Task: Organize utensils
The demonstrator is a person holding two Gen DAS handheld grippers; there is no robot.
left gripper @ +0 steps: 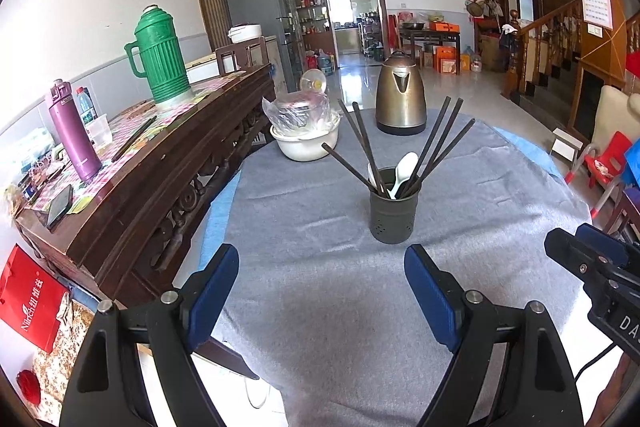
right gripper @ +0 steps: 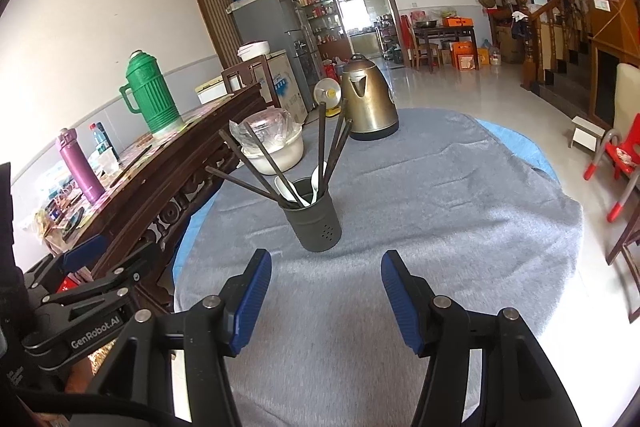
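A dark perforated utensil holder (left gripper: 393,213) stands upright on the grey cloth (left gripper: 320,219); it also shows in the right wrist view (right gripper: 316,223). It holds several dark chopsticks (left gripper: 438,141) fanned outward and white spoons (left gripper: 403,169). My left gripper (left gripper: 320,283) is open and empty, hovering over the cloth a little short of the holder. My right gripper (right gripper: 326,291) is open and empty, also just short of the holder. The right gripper's body shows at the right edge of the left wrist view (left gripper: 592,267).
A brass-coloured kettle (left gripper: 400,95) stands at the far side of the cloth. A white basin with a plastic-wrapped bowl (left gripper: 306,133) is at the far left. A dark wooden sideboard (left gripper: 160,163) with a green thermos (left gripper: 160,55) and purple flask (left gripper: 74,135) runs along the left.
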